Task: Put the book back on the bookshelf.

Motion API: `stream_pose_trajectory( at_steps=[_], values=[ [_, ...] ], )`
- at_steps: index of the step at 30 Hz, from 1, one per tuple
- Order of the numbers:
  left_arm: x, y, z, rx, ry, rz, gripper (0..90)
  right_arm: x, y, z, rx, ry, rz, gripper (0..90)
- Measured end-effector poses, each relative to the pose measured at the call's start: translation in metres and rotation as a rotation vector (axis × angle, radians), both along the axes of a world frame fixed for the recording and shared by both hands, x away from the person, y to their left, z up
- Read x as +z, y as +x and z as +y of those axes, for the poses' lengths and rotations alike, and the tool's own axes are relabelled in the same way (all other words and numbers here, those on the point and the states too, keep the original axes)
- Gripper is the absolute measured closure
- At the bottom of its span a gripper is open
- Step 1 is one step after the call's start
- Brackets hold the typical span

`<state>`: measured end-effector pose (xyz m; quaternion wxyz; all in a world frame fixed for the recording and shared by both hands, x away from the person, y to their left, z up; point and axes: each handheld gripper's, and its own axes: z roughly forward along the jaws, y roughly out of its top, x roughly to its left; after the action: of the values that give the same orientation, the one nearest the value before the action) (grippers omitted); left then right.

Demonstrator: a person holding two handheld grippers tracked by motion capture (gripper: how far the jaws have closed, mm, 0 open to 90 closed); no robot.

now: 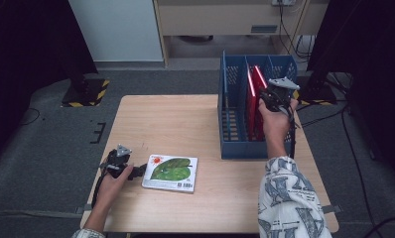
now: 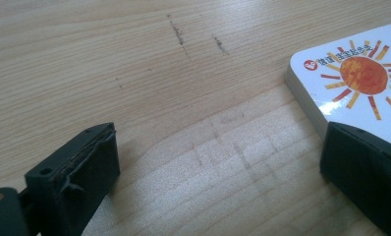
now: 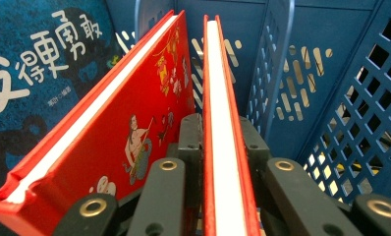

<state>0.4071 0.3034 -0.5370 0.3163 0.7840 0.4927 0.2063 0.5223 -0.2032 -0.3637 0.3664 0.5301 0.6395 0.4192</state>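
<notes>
Lying nearest the person, the green picture book (image 1: pixel 169 173) rests flat on the wooden table (image 1: pixel 185 119), sun emblem at its corner, with the left gripper (image 1: pixel 142 169) set level at its left edge. In the left gripper view the jaws stand wide apart, one over the book's white corner (image 2: pixel 350 73) and the other out on bare wood, so nothing is gripped; the placement reads as a readiness to take that book by its edge. Farther off, the right gripper (image 1: pixel 265 95) reaches into the blue crate (image 1: pixel 235 148) at the table's far right. Its jaws are closed on the upper edge of a thin red book (image 3: pixel 224 147), pads pressed to both covers with the white page block showing between them. That book stands upright in the crate's middle slot, held from above, presumably so it slides straight between the dividers. Beside it a second red book (image 3: pixel 134 123), bearing small illustrated figures, leans away at an angle. A dark blue book (image 3: pixel 31 73) with large white lettering stands beyond. The crate walls are perforated in a grid, and the slot to the held book's other side looks vacant.
</notes>
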Motion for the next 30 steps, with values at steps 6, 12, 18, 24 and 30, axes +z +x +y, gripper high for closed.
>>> stream_pose_trajectory(
  at_steps=[6,12,18,24,30],
  values=[
    [0.0,0.0,0.0,-0.001,0.0,0.0,0.5,0.0,0.0,0.003,-0.006,-0.031,-0.001,78.9],
    [0.0,0.0,0.0,-0.001,0.0,0.0,0.5,0.0,-0.001,0.004,-0.01,-0.043,-0.012,79.3],
    [0.0,0.0,0.0,-0.001,0.0,0.0,0.5,-0.001,-0.001,0.004,-0.018,-0.034,-0.029,79.4],
    [0.0,0.0,0.0,0.0,0.0,0.0,0.5,-0.001,0.003,0.003,-0.03,-0.025,-0.039,79.4],
    [0.0,0.0,-0.001,-0.001,0.0,0.0,0.5,-0.001,0.01,0.003,-0.038,-0.022,-0.051,79.5]
  ],
)
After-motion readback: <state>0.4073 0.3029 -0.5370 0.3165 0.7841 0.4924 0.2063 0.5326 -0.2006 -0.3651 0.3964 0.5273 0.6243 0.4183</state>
